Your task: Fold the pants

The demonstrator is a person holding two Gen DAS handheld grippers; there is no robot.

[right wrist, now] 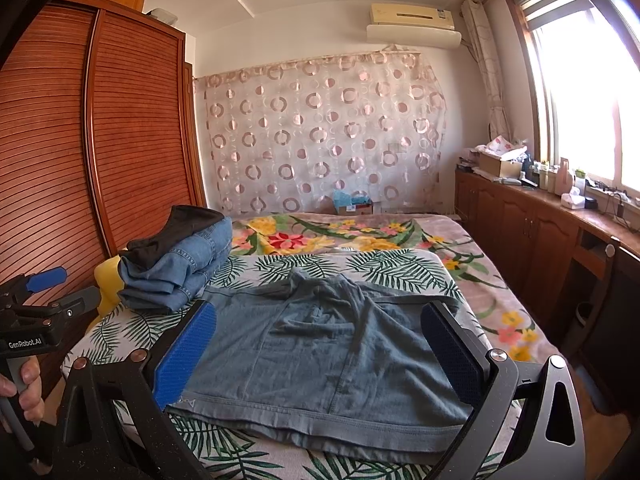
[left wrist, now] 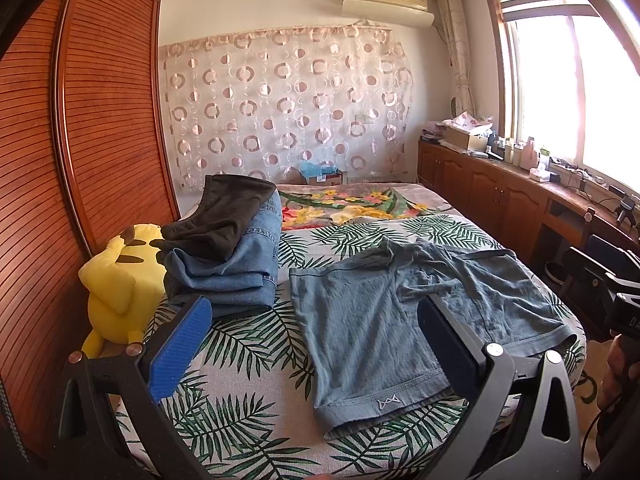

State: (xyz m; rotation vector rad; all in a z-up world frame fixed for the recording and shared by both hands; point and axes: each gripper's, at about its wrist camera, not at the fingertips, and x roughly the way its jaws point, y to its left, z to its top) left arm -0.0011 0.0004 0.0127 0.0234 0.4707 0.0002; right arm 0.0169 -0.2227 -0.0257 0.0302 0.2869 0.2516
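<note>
Left wrist: both grippers wide open, empty; shorts beside folded stack

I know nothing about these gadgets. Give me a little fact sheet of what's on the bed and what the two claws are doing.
Item to fold: grey-blue shorts, spread flat on the leaf-print sheet, not yet folded
Already stacked: folded jeans with a dark garment on top, beside the shorts
Other: yellow plush toy at the bed's edge by the wardrobe
Left claw: open, holding nothing, near the shorts
Right claw: open, holding nothing, facing the shorts' near hem
</note>
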